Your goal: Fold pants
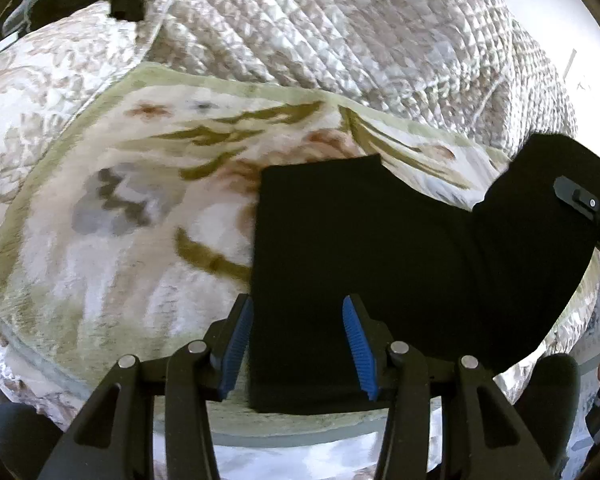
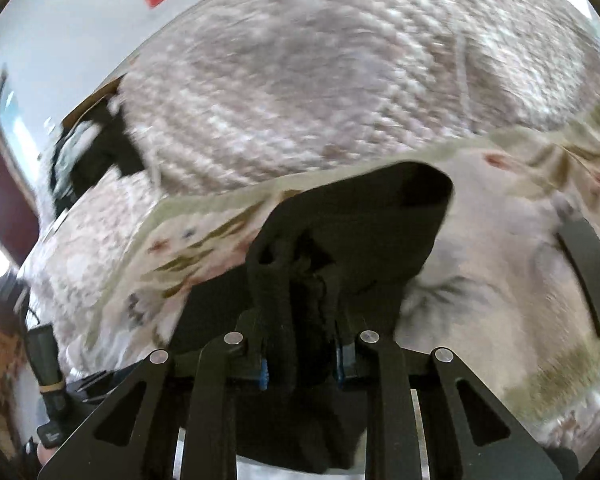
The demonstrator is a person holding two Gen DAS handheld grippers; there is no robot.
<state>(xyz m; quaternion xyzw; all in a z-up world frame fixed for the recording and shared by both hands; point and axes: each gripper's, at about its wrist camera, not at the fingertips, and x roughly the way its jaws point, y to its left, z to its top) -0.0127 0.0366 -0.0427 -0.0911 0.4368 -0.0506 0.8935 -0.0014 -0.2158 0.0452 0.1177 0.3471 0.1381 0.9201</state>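
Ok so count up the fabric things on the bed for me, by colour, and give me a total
Black: 1, the pants, one end lifted by the right gripper.
Cream with green and floral print: 1, the blanket under the pants.
White-grey quilted: 1, the bedspread beneath it.
Total: 3.

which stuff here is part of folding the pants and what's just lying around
Part of the job:
- black pants
- left gripper, open
- right gripper, shut on the pants

Lying about:
- floral blanket
- quilted bedspread
- black strap
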